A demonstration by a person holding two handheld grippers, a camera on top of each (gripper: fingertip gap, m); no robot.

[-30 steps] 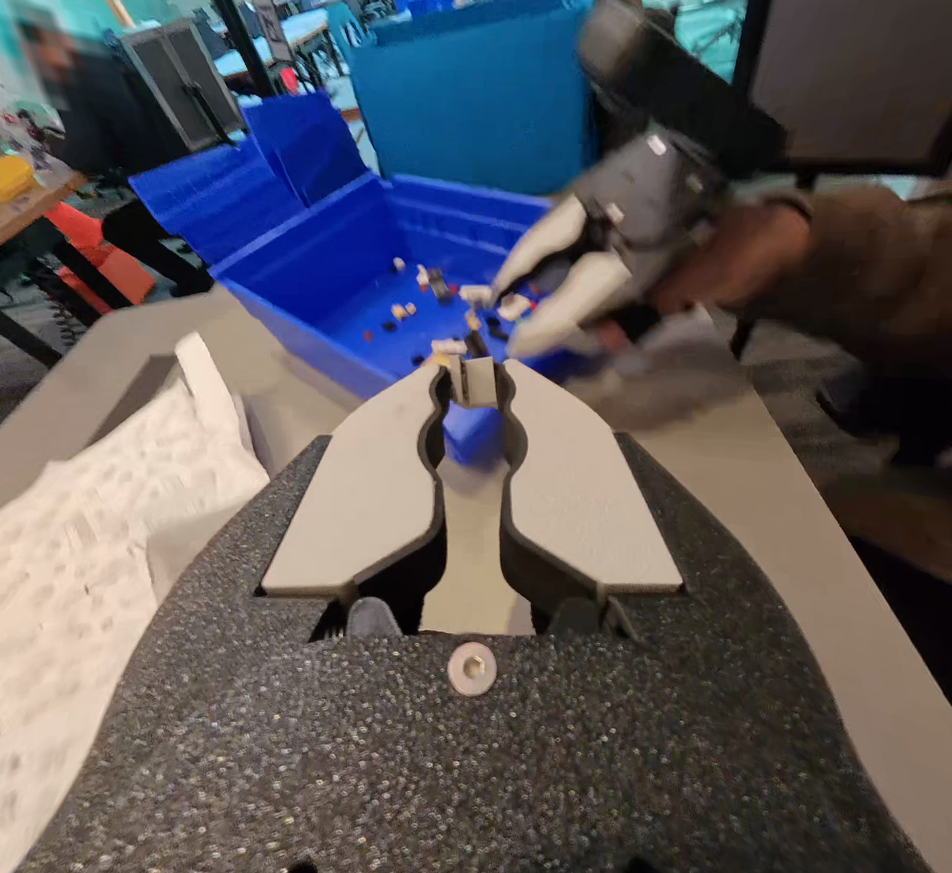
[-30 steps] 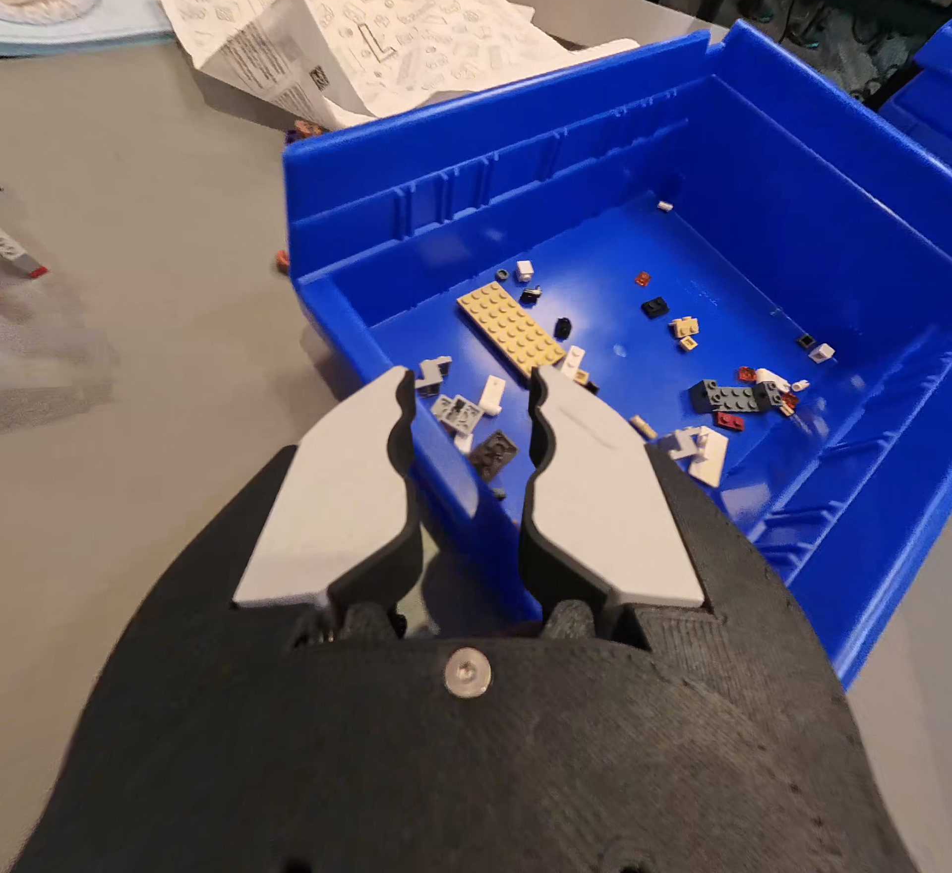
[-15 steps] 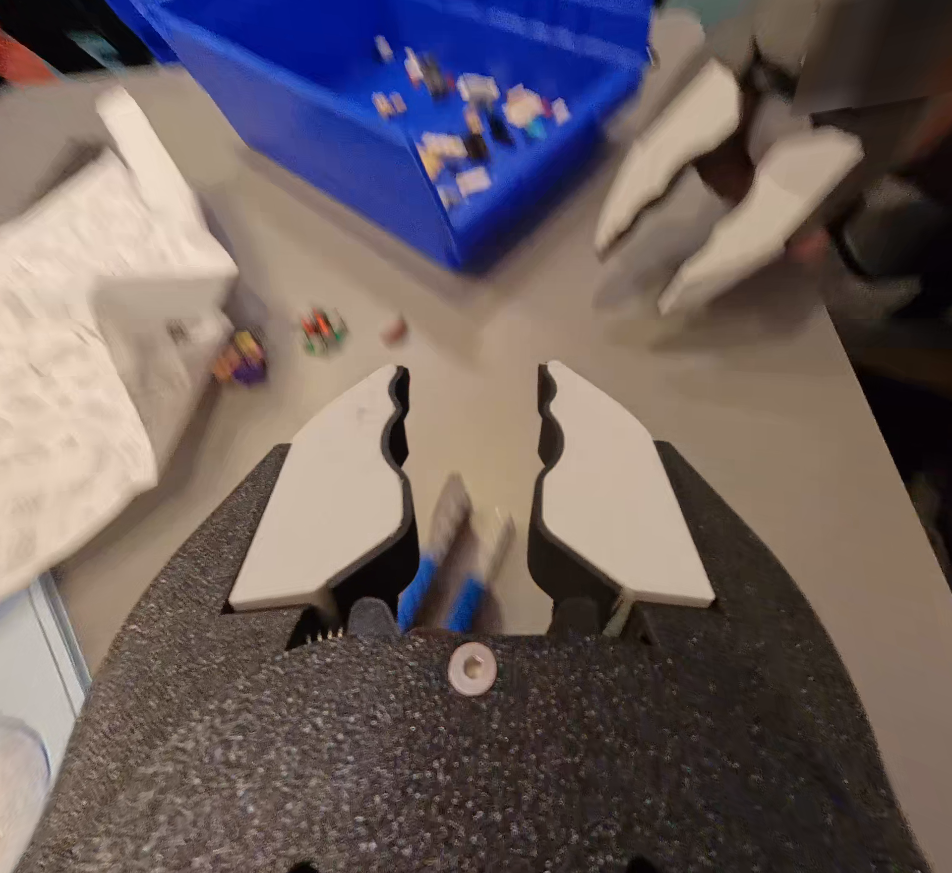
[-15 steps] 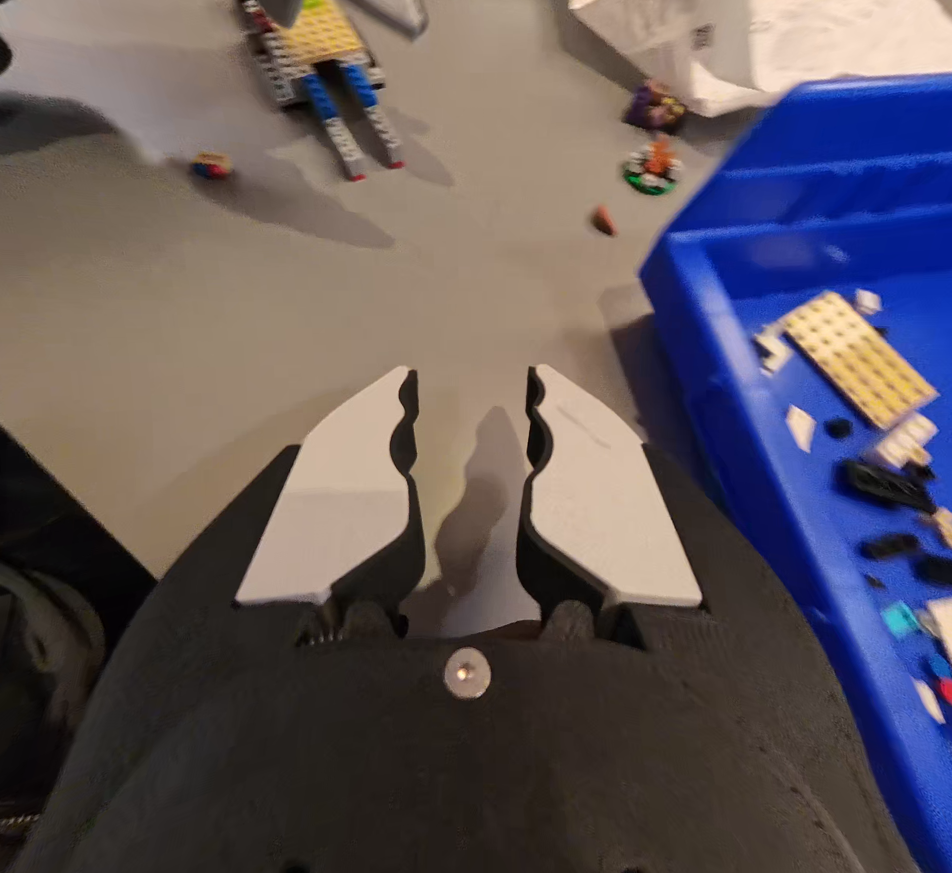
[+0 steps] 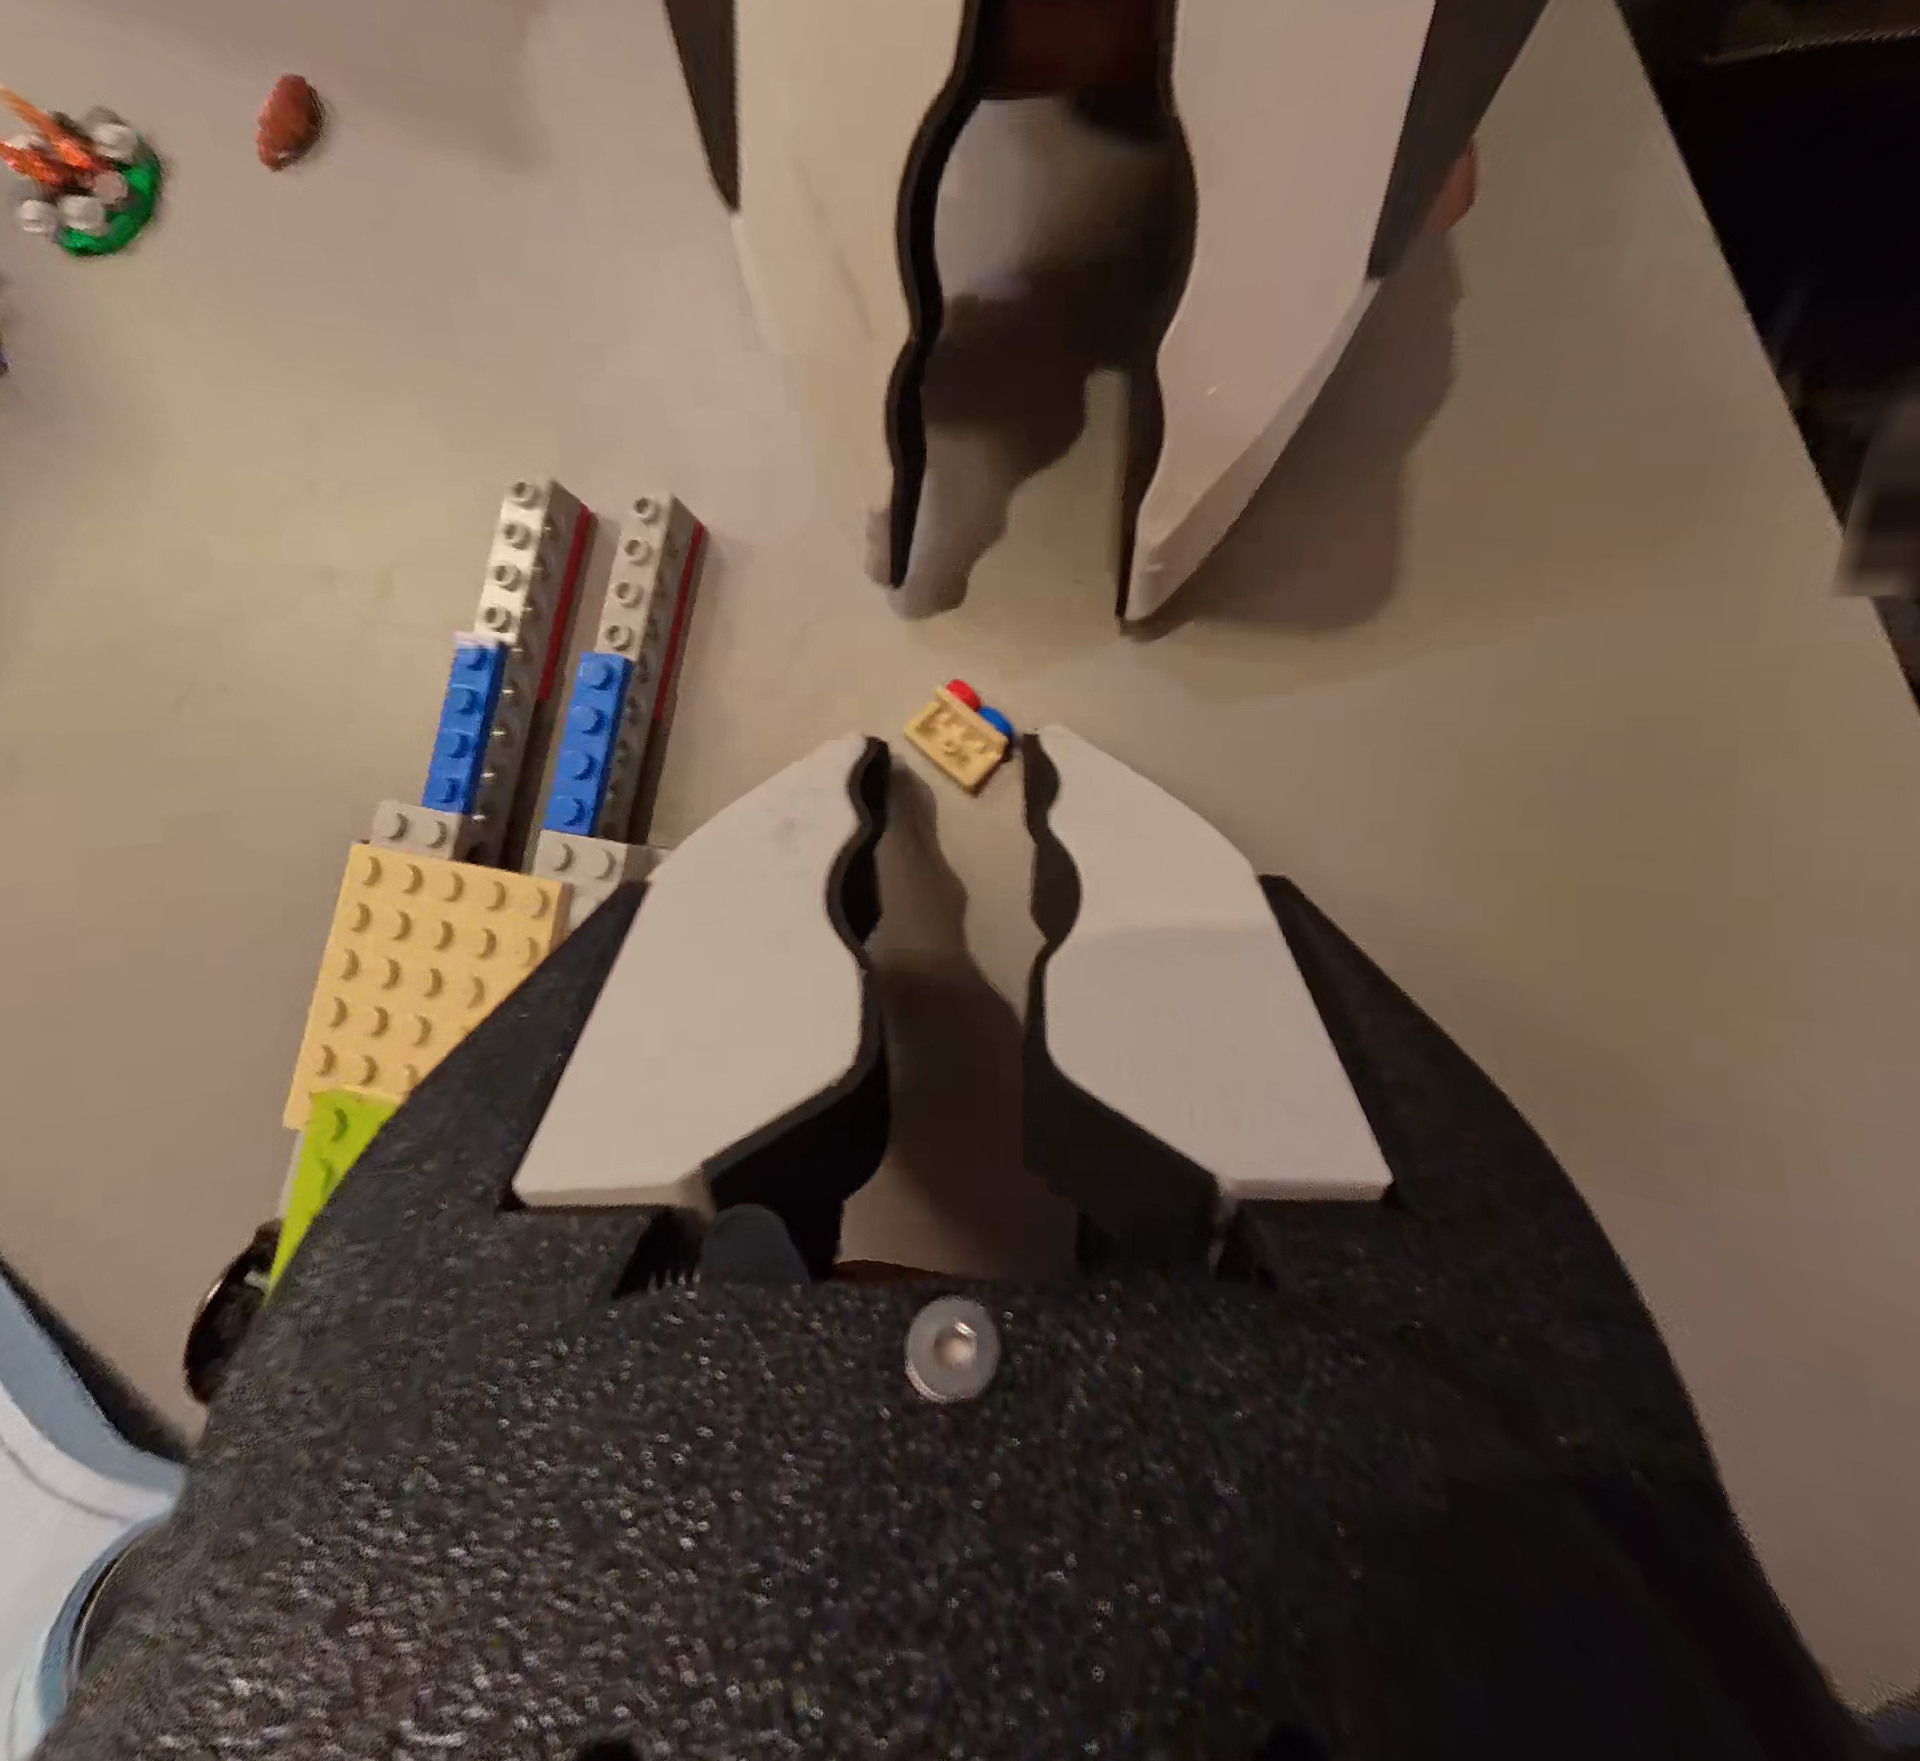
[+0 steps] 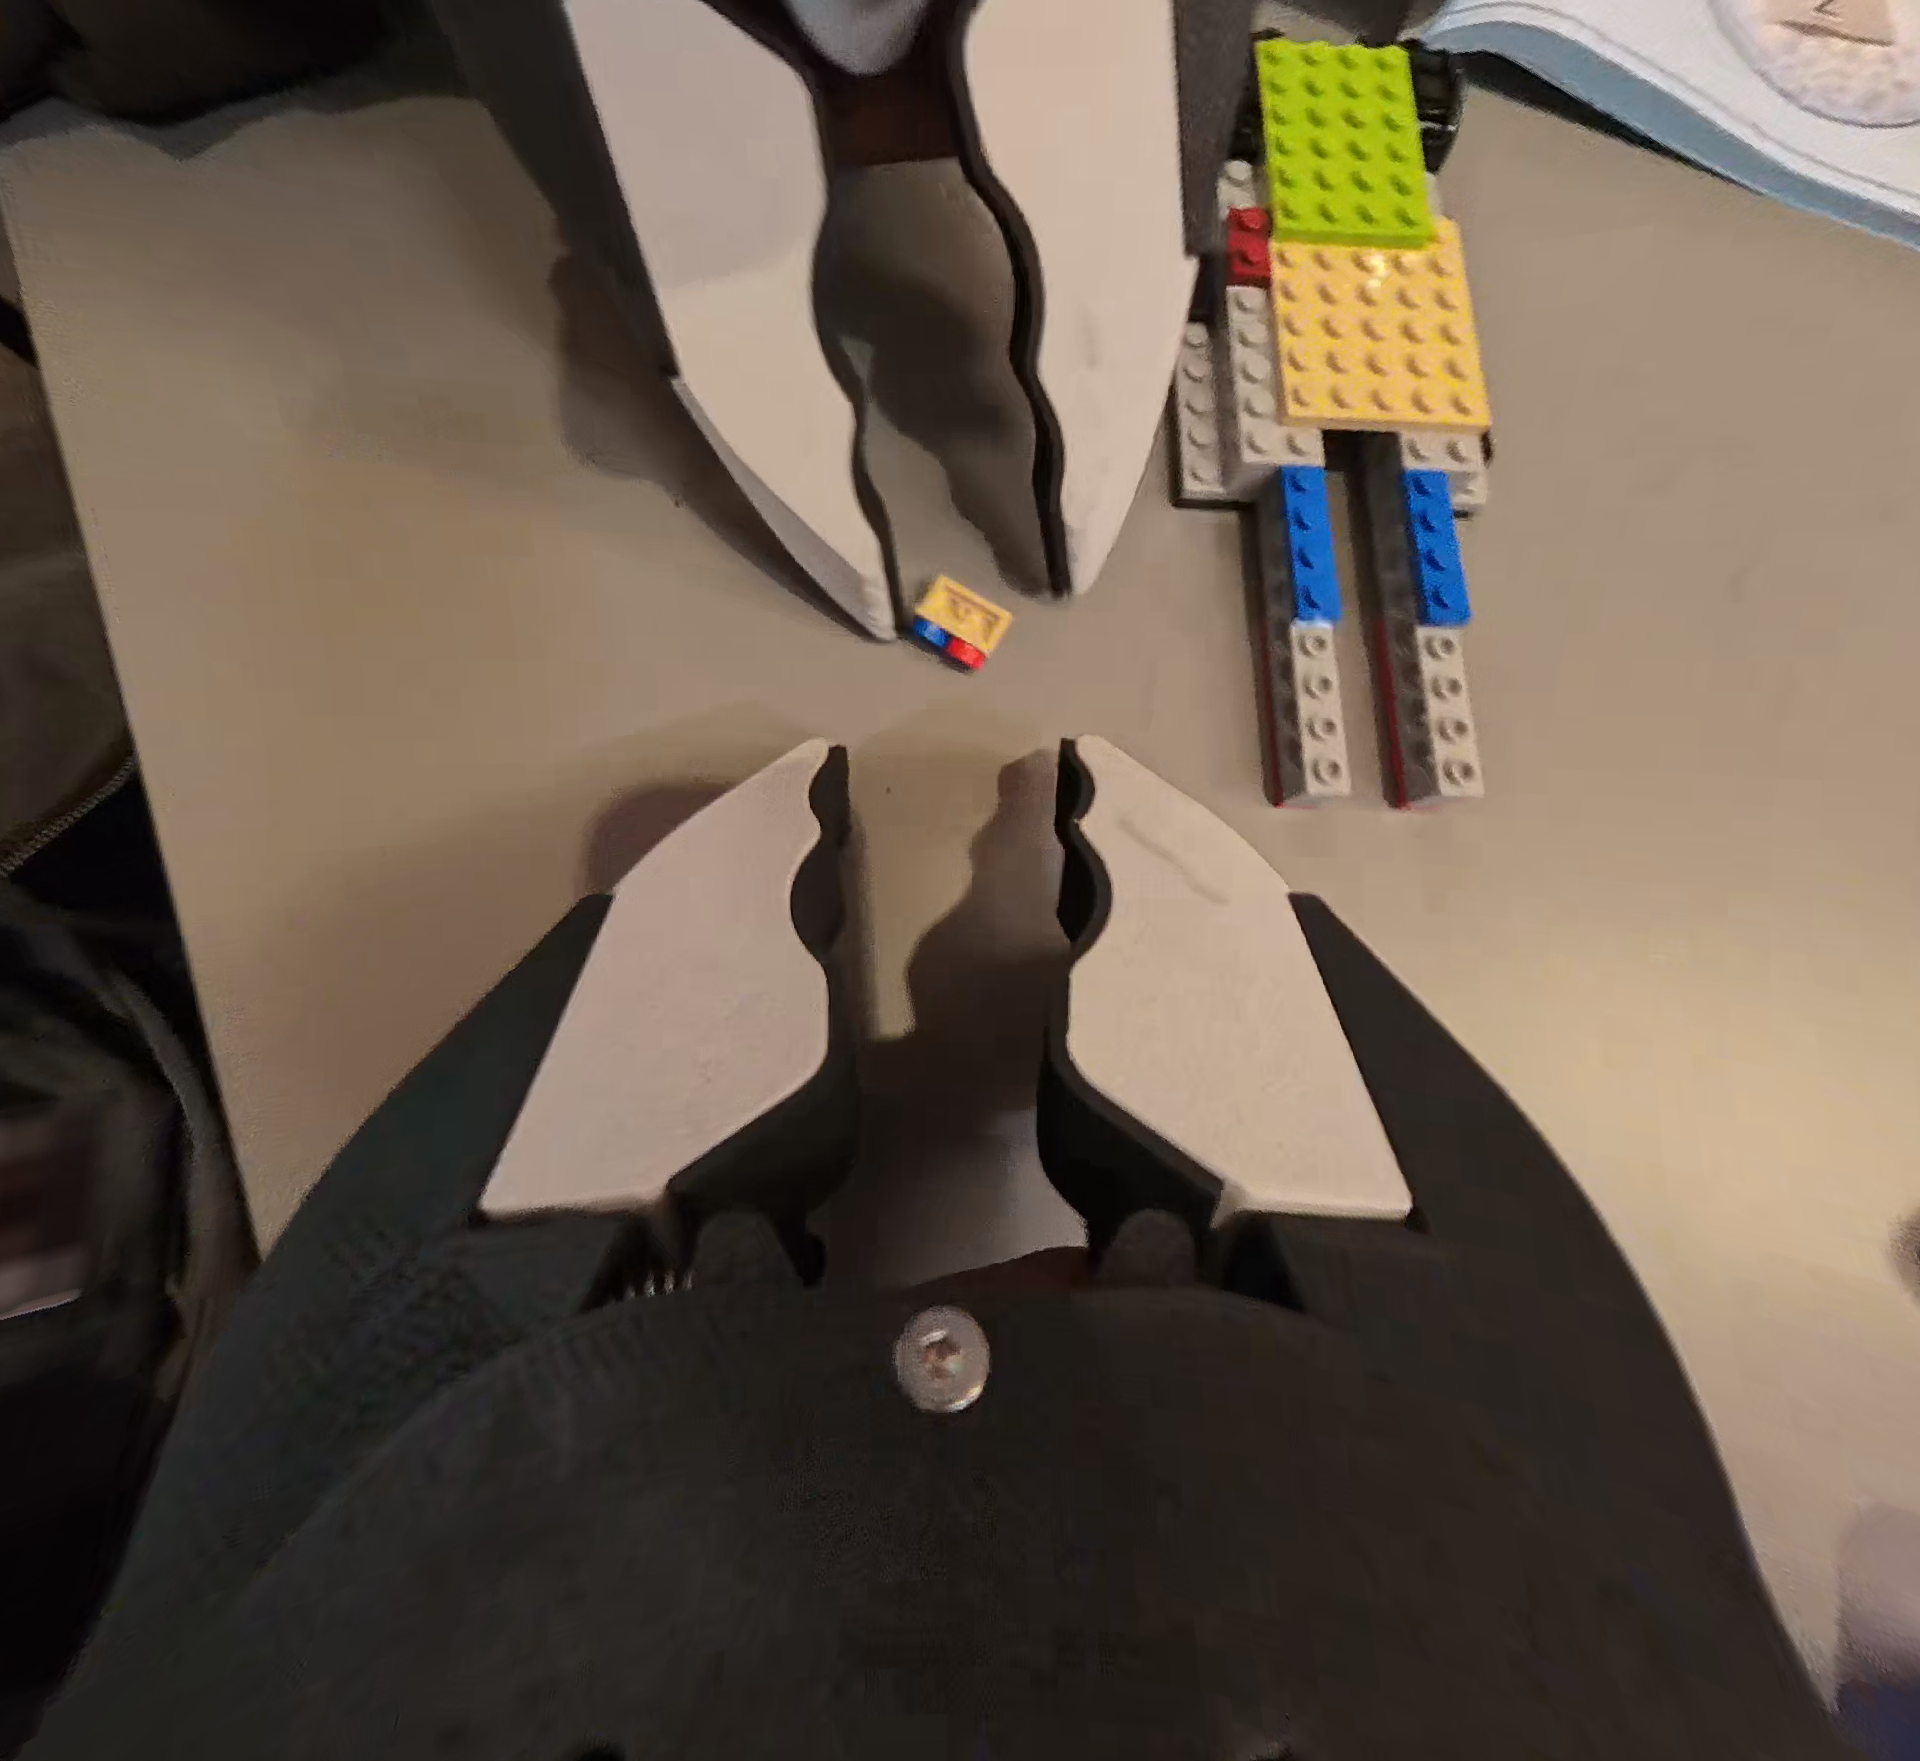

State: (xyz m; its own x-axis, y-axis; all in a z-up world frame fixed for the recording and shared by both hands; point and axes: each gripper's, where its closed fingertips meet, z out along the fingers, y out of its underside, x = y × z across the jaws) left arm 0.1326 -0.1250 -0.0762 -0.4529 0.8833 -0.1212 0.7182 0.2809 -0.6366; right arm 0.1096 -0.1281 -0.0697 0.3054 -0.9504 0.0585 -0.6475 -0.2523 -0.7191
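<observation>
The left gripper (image 5: pixel 954 761) and the right gripper (image 6: pixel 951 761) point at each other low over the grey table (image 5: pixel 312 423), both open and empty. A small tan brick piece (image 5: pixel 958 748) lies at the left fingertips, not pinched. The brick model (image 5: pixel 499 818) lies just beside the left gripper.

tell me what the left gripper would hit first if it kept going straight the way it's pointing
Most likely the small tan brick with red and blue studs, lying on the table just off the open left gripper's tips and close to one fingertip. Past it, the open right gripper faces back along the same line.
</observation>
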